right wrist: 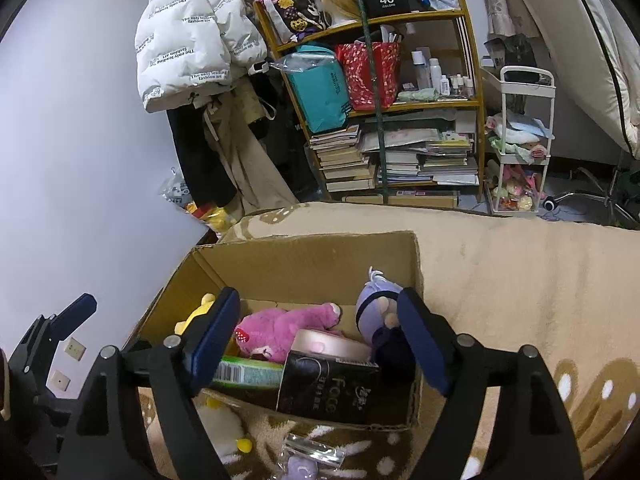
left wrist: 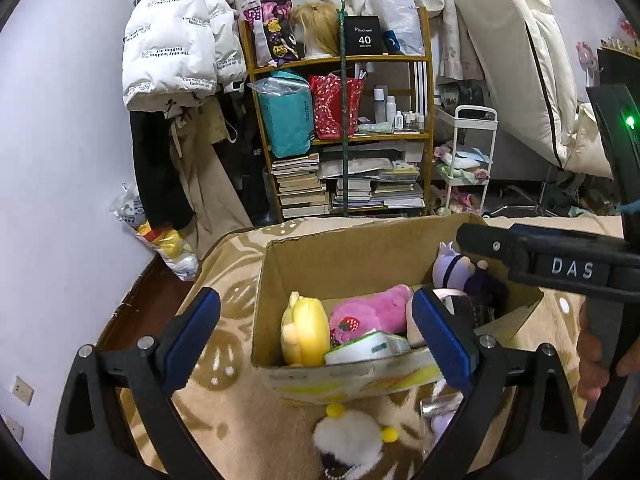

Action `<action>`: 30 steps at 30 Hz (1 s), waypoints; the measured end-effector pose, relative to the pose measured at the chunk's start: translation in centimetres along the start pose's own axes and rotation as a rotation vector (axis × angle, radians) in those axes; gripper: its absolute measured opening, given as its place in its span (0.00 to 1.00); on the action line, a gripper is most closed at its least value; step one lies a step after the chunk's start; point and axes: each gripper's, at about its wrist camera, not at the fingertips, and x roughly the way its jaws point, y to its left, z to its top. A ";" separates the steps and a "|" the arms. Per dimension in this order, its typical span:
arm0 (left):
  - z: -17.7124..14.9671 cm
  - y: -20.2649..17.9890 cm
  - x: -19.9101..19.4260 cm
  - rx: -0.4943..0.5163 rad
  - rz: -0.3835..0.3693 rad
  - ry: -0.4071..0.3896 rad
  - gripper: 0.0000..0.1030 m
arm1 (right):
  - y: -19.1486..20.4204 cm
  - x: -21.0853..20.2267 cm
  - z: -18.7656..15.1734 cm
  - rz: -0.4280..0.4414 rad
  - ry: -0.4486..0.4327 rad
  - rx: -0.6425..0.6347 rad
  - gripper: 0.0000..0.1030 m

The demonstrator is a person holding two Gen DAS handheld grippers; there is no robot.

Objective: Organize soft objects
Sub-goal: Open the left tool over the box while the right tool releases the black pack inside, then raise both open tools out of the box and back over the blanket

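Cardboard box holds pink plush, purple doll, black pack. Left gripper, right gripper: both spread wide, empty. White pom-pom plush lies outside.

An open cardboard box sits on the patterned blanket just ahead of both claws, holding a yellow plush at its left end, a pink plush with a strawberry patch lying on its side in the middle, and a purple doll upright in the right corner. A green-and-white pack and a black pack topped by a pink round tin lean at the near wall, between the right claw's fingers in its view. Outside the box, near and below the left claw, a white fluffy toy with yellow pom-poms lies on the blanket.
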 end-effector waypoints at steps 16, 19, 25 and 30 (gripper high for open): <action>-0.7 0.0 -5.9 0.020 0.027 0.002 0.93 | 0.9 -6.1 -1.2 -0.053 -0.028 0.001 1.00; -0.7 0.3 -7.0 0.007 0.031 -0.008 0.93 | 1.3 -7.2 -1.4 -0.062 -0.034 0.002 1.00; -1.5 1.0 -8.6 -0.018 0.024 0.004 0.93 | 2.1 -8.8 -2.3 -0.066 -0.036 -0.012 1.00; -2.6 1.4 -9.4 -0.039 0.021 0.021 0.93 | 2.6 -9.1 -3.2 -0.064 -0.024 -0.018 1.00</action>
